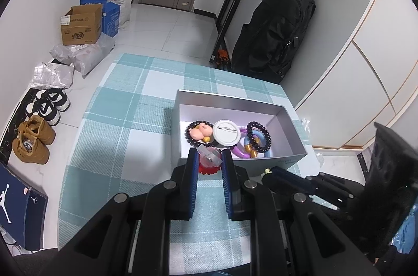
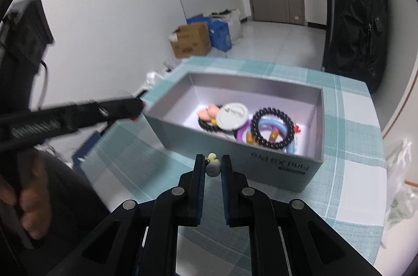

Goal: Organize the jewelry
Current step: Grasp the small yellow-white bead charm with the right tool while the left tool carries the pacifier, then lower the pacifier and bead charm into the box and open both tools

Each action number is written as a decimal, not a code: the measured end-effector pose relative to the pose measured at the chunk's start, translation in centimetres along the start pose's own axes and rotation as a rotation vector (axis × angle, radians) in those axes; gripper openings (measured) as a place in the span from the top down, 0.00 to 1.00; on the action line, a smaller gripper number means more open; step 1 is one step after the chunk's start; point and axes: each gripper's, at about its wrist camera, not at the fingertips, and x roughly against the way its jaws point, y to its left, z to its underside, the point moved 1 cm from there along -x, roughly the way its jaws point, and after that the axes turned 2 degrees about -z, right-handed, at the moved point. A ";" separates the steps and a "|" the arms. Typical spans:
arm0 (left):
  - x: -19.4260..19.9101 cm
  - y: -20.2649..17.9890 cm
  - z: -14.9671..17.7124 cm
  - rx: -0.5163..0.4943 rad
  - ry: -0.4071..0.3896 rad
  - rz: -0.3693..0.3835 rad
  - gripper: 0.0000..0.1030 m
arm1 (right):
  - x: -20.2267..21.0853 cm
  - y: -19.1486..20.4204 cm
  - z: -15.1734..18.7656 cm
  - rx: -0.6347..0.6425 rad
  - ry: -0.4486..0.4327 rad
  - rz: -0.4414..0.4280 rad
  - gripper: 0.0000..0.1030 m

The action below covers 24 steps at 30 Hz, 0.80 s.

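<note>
A grey open box sits on the checked tablecloth; it also shows in the right wrist view. Inside lie a dark bead bracelet with a pink charm, a white round badge, a black coil hair tie and purple and blue rings. My left gripper is shut on a red and clear plastic clip at the box's near wall. My right gripper is shut on a small pale charm just in front of the box, and shows in the left wrist view.
Checked teal tablecloth covers the table. On the floor to the left are shoes, cardboard boxes and plastic bags. A black backpack hangs at the far right. A clear bag lies at the table's right edge.
</note>
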 end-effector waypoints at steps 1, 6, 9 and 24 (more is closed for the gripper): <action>-0.1 -0.2 -0.1 -0.006 -0.001 0.003 0.88 | 0.3 -0.1 -0.2 -0.005 -0.015 -0.007 0.90; -0.5 -1.1 -0.4 -0.028 -0.004 0.012 0.88 | 2.1 -0.5 -1.5 -0.025 -0.095 -0.051 0.90; -0.8 -1.4 -0.5 -0.035 0.001 0.015 0.88 | 2.2 -0.8 -2.2 -0.043 -0.114 -0.068 0.90; -3.5 -2.3 -2.1 -0.038 0.043 0.040 0.88 | 2.0 -3.9 -4.5 -0.150 -0.161 -0.107 0.90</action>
